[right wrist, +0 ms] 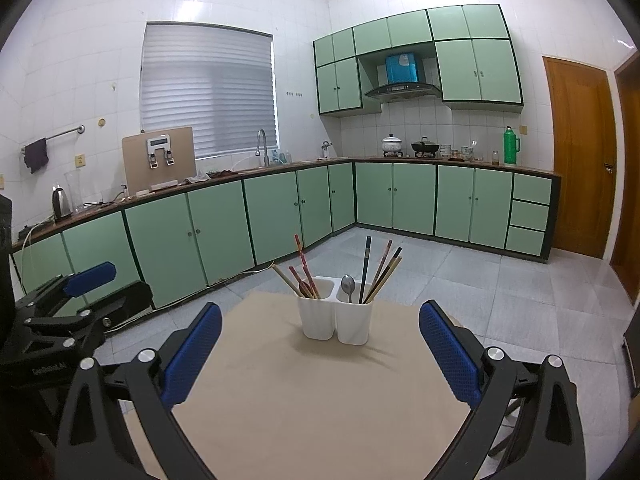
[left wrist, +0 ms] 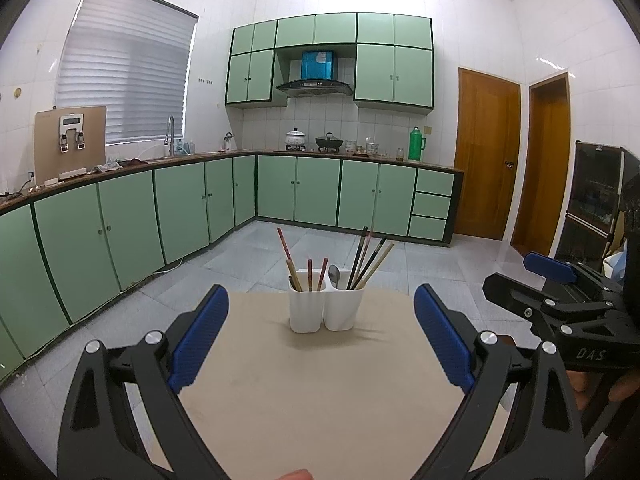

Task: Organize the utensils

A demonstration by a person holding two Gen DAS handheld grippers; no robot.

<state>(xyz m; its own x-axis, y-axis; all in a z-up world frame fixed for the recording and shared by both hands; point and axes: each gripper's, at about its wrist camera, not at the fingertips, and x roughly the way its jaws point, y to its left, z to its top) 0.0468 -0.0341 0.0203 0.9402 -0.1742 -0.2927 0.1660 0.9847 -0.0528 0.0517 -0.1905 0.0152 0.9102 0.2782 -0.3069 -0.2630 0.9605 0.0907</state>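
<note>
You had both claws wide & empty, held back over the near edge of the surface (left wrist: 320,400), prob. to keep the whole holder in view before picking. Left claw (left wrist: 320,340) and right claw (right wrist: 320,354) each framed the white two-compartment utensil holder (left wrist: 326,308), which stood near the far edge, well apart from either claw, nothing touching it. Left compartment held reddish & tan chopsticks (left wrist: 308,276); right compartment held a metal spoon (right wrist: 348,285) w/ dark & pale chopsticks (right wrist: 378,274) leaning right. Spoon shared a bin w/ chopsticks, so I'd judge sorting wasn't finished. Next reach would need a forward move past the mid-surface.
</note>
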